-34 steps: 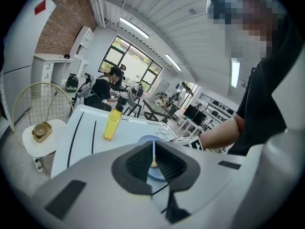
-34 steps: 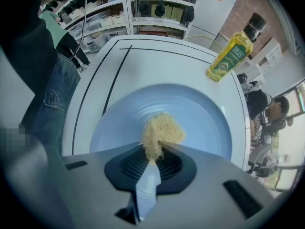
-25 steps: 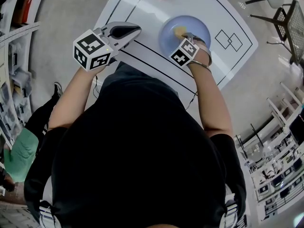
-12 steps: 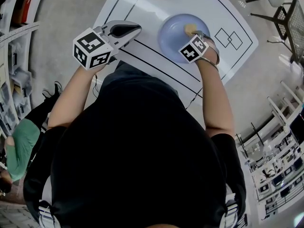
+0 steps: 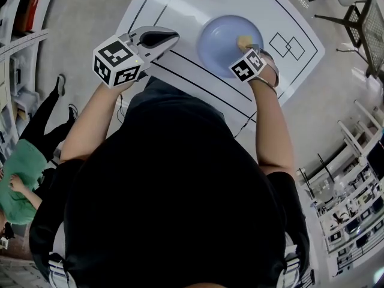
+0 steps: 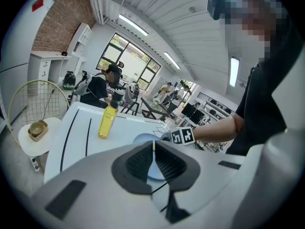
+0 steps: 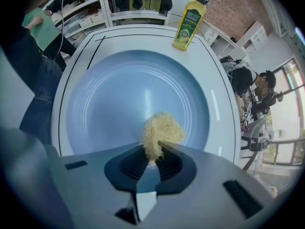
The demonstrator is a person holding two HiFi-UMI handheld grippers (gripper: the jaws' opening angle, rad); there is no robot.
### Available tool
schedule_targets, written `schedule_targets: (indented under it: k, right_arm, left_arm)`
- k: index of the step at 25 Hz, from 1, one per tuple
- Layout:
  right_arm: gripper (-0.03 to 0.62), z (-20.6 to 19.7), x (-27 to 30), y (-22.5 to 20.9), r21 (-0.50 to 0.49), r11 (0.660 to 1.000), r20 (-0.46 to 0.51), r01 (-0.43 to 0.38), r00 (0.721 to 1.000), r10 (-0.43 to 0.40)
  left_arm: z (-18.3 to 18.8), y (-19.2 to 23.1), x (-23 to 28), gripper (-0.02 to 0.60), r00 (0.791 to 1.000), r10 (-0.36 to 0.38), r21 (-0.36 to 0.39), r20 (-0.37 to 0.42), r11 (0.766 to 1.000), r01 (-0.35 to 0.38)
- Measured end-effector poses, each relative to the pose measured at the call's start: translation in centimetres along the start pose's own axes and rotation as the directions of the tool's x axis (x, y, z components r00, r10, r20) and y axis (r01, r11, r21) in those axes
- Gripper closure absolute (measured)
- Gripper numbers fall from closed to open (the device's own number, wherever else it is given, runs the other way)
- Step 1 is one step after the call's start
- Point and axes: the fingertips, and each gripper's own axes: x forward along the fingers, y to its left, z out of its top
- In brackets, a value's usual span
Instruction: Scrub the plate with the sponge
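Mid-scrub: the right gripper (image 7: 151, 151) pinches the yellow sponge (image 7: 161, 128) against the blue plate (image 7: 114, 99), right of its centre, on the white table (image 5: 180, 11). The left gripper (image 6: 153, 149) hovers aside, jaws pressed together, empty. The next move likely calls for sweeping the sponge across the plate under steady pressure.

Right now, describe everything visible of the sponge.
The sponge is a small pale-yellow clump that looks coarse and fibrous, with fuzzy, frayed edges. One end is pinched between the shut jaws of the right gripper; the rest bulges out past the tips. It lies over the flat well of the light-blue plate, inside the rim, and seems to press on the surface, though contact cannot be confirmed. Nothing else touches it.
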Motion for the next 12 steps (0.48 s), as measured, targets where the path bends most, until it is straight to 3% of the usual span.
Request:
schedule_targets:
  k: [12]
  right_arm:
    - [0.56,-2.0,-0.3,3.0,0.017,0.998,-0.008,-0.054,0.999,0.054]
  left_arm:
    - [-0.2,-1.8,0.8,0.56,1.0,-0.011,0.008,-0.003,1.0,0.012]
